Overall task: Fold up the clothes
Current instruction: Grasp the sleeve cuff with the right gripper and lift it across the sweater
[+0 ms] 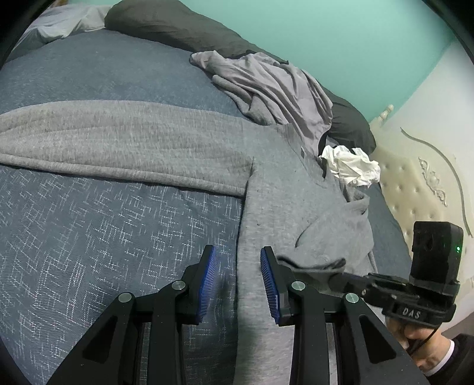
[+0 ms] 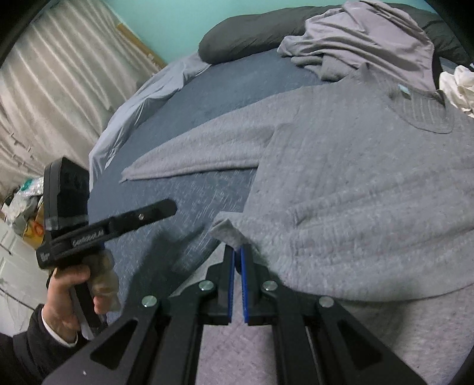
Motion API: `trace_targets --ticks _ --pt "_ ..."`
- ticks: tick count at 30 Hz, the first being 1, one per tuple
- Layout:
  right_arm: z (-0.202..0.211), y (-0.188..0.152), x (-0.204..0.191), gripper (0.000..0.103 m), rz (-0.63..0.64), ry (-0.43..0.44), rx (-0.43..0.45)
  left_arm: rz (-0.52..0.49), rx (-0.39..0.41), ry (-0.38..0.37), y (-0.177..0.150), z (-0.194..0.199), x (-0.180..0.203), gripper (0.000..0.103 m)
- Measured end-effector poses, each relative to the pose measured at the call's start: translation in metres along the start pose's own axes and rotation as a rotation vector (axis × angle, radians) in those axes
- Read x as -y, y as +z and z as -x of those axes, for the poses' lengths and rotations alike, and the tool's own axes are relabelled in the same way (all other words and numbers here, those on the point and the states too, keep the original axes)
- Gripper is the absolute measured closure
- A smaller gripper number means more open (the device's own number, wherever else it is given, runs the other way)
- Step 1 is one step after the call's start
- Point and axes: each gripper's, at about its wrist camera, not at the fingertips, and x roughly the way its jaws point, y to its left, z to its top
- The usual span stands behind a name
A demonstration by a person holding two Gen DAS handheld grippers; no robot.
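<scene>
- Now the grey sweater (image 2: 355,183) lies spread on the bed (image 1: 89,237), one sleeve (image 1: 118,142) stretched flat across the blue cover.
- Right hand-held gripper (image 2: 238,251): blue pads pressed together, pinching a folded corner of the sweater's hem (image 2: 228,231).
- Left hand-held gripper (image 1: 237,257): jaws apart and holding nothing, poised over the sweater's side edge where it meets the cover.
- A crumpled lilac-grey garment (image 1: 272,86) and a white cloth (image 1: 352,165) lie beyond the sweater's collar (image 2: 426,115), next to a dark pillow (image 1: 177,26).
</scene>
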Motion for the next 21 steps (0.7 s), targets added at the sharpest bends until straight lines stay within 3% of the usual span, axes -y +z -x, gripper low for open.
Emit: trace_targets --ticks 5,8,13,14,18,21 --pt "0.005 -0.009 -0.006 0.099 0.037 0.032 -0.045 -0.008 0.004 0.0 0.001 0.002 0.0 0.069" --pt "-0.001 -0.015 -0.008 0.099 0.078 0.021 -0.126 -0.008 0.0 -0.002 0.001 0.001 0.002 0.069" --pt "-0.014 -0.021 0.004 0.095 0.021 0.028 -0.223 -0.026 -0.02 -0.008 -0.002 -0.005 0.007 0.069" --pt "-0.013 -0.02 0.004 0.095 0.013 0.027 -0.225 -0.03 -0.028 -0.011 -0.002 -0.007 0.008 0.069" --pt "0.005 -0.012 0.007 0.074 -0.009 0.039 -0.191 -0.048 -0.066 -0.053 -0.006 -0.017 0.018 0.069" --pt "0.027 -0.002 0.01 0.074 -0.013 0.044 -0.147 -0.085 -0.087 -0.061 -0.009 -0.023 0.028 0.069"
